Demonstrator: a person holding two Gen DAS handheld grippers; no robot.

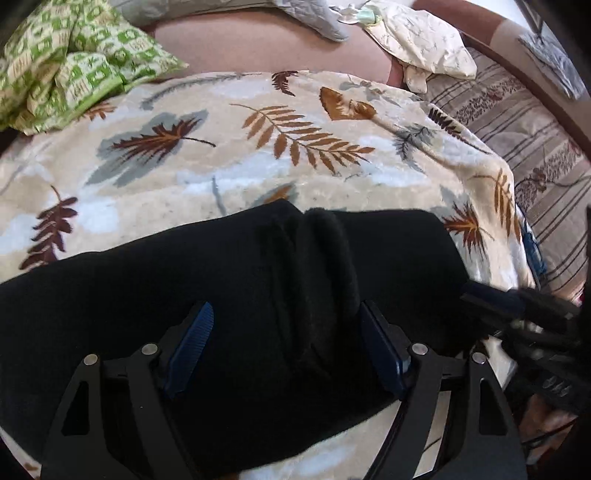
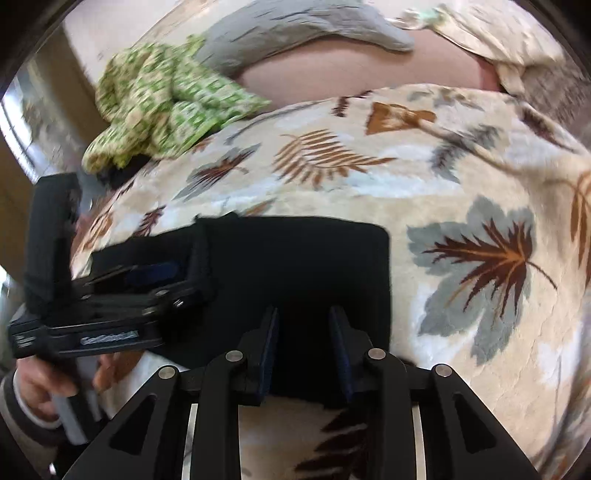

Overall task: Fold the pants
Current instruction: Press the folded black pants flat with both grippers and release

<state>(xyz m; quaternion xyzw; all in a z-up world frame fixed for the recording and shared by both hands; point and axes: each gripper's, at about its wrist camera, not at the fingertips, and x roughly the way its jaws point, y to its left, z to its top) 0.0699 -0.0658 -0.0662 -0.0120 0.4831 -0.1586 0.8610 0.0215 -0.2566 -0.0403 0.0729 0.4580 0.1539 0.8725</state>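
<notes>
Black, soft fleece-like pants (image 1: 229, 295) lie folded into a thick, roughly rectangular bundle on a plush cream blanket printed with brown, rust and grey-blue leaves (image 1: 229, 147). One rolled ridge of the dark cloth runs up the middle of the bundle in the left wrist view, with a shallow crease beside it.

The left gripper (image 1: 286, 350) sits low over the bundle, its two ribbed blue pads spread wide, one on either side of that ridge; whether the pads press the cloth cannot be told. The right gripper (image 2: 303, 354) points at the near edge of the same bundle (image 2: 295, 266), its two dark blue pads set at a narrower gap with black fabric showing between them; the pictures do not show whether they pinch anything. In the right wrist view the left gripper's black body appears at the left edge of the pants, with the person's left hand (image 2: 40, 387) wrapped round its handle.

Beyond the blanket, one crumpled green-and-cream patterned cloth (image 1: 74, 62) lies at the far left, one grey quilted piece (image 1: 310, 14) rests on a smooth pinkish-brown sheet (image 1: 258, 48), and one pale cream printed cloth (image 1: 421, 48) is bunched at the far right. A striped brown-and-beige bedcover (image 1: 524, 140) shows along the right side.
</notes>
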